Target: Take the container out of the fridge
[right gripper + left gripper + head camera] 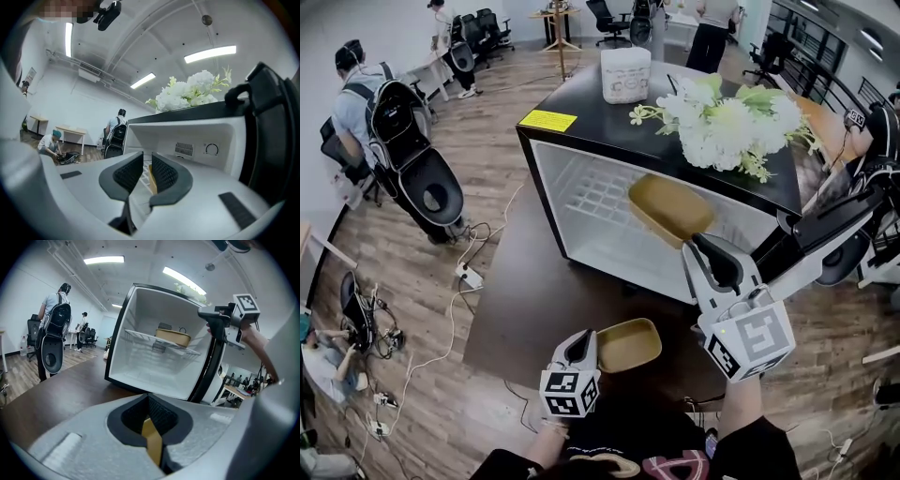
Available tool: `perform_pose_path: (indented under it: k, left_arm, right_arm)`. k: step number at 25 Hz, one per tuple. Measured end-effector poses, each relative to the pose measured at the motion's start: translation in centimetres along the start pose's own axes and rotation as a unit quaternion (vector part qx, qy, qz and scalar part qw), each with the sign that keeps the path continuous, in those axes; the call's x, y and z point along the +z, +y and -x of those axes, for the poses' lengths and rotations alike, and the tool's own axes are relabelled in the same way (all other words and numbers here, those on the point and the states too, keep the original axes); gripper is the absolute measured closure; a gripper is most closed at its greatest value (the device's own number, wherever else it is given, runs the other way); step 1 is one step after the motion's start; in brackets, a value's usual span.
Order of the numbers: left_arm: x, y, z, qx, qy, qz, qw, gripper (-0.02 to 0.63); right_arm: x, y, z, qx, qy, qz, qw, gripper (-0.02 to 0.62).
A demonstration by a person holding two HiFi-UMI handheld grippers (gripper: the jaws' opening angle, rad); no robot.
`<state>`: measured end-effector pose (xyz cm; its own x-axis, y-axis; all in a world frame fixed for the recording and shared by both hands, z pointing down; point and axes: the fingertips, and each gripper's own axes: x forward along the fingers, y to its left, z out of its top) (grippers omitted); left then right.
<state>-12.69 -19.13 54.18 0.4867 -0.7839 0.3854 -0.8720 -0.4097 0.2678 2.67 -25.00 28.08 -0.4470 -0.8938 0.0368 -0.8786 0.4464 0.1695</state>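
Note:
A small black fridge (581,141) stands open on a dark table (525,300). A tan container (670,208) sits on its wire shelf, and shows in the left gripper view too (172,337). My right gripper (705,246) hovers at the fridge's mouth, just right of that container and apart from it. Its jaws stand slightly open, and in the right gripper view the container's tan edge (151,177) shows through the gap. A second tan container (630,344) rests on the table near me. My left gripper (581,349) is shut on its rim (152,441).
White flowers (722,122) and a white box (625,73) stand on the fridge top. The open door (825,225) juts out at the right. A person with a backpack (394,112) stands far left, near cables on the wooden floor (441,347).

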Motion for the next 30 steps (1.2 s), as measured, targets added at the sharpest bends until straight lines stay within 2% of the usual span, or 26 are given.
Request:
perform_pose_path:
  k: [7, 11, 18, 21, 26, 30]
  left_arm:
    - [0.6, 1.7, -0.1, 0.009, -0.001, 0.009, 0.9999, 0.598]
    - [1.1, 1.7, -0.7, 0.009, 0.001, -0.022, 0.9997, 0.598]
    - [2.9, 0.5, -2.1, -0.02, -0.009, -0.034, 0.9992, 0.598]
    - [3.1, 0.8, -2.2, -0.017, -0.01, -0.034, 0.9992, 0.597]
    - [2.3, 1.4, -2.1, -0.007, -0.001, -0.036, 0.9993, 0.597]
    - [2.6, 1.8, -2.4, -0.003, -0.002, -0.036, 0.9993, 0.598]
  right_arm:
    - [-1.9, 0.1, -3.4, 0.028, 0.067, -0.006, 0.997, 0.499]
    - [-3.5, 0.1, -4.9, 0.035, 0.109, 0.031, 0.993, 0.483]
    - [-5.8, -0.4, -6.9, 0.05, 0.173, 0.067, 0.981, 0.44]
    - [-6.3, -0.3, -7.6, 0.049, 0.193, 0.091, 0.976, 0.437]
    - [-7.7, -0.9, -8.3, 0.047, 0.233, 0.102, 0.966, 0.442]
    - [-8.6, -1.0, -8.5, 0.042, 0.267, 0.13, 0.954, 0.453]
